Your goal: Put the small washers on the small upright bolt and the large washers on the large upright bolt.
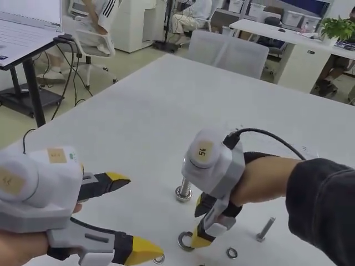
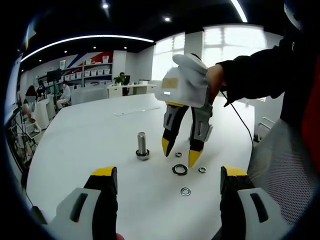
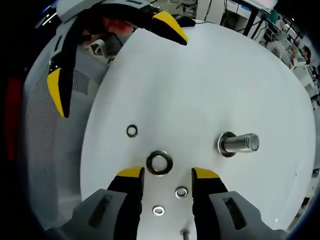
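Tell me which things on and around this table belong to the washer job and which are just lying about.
Job:
large upright bolt
small bolt
large washer
small washers
right tongs, open by the large washer

Lying about:
grey chair
potted plant
side desk

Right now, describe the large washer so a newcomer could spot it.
On the white table, find the upright large bolt. Near it, just ahead of the right claw, lies the large washer: a ring far wider than the small washers around it.
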A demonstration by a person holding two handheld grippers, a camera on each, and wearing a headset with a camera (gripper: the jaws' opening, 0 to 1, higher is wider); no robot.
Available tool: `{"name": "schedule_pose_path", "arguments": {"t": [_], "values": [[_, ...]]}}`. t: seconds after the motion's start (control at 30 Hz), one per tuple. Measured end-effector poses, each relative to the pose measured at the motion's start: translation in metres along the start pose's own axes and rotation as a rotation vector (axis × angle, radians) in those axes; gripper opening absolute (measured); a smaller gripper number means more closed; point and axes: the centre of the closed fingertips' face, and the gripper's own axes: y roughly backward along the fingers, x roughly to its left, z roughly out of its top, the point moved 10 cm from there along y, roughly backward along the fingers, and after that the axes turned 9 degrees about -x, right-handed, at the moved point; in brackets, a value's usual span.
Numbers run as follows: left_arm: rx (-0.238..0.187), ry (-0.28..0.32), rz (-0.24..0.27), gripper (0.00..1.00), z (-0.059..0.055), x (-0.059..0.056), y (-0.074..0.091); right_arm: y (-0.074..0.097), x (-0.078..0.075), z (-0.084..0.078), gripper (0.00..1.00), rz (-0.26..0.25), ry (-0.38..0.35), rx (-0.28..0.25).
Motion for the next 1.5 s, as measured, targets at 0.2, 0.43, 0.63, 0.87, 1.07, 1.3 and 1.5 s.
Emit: {"name": "schedule_pose_path", "arguments": {"t": [0.2,0.43,0.63,0.87,1.07,1.3,1.5], "values": [[-0.002,-0.005,0.0,0.84,0.002,-0.002,0.002,-0.006,0.007,0.003,0.39,0.011,0.017,0.009],[-0.004,-0.009,0.003,0.84,0.003,-0.003,0.003,-0.012,0.012,0.004,0.39,0.014,0.031,0.015],[-0.006,-0.008,0.004,0.84,0.003,-0.004,0.005,-0.014,0.014,0.002,0.38,0.003,0.049,0.031],[-0.004,-0.01,0.003,0.84,0.003,-0.005,0.005,-0.015,0.015,0.002,0.35,-0.021,0.072,0.034],[-0.004,-0.009,0.002,0.84,0.003,-0.006,0.005,-0.015,0.015,0.002,0.35,-0.027,0.064,0.033],[-0.006,-0.009,0.003,0.84,0.003,-0.007,0.005,-0.015,0.015,0.002,0.35,-0.026,0.065,0.036],[-0.007,-0.009,0.003,0.84,0.003,-0.009,0.005,-0.014,0.016,0.001,0.3,-0.029,0.059,0.03]]}}
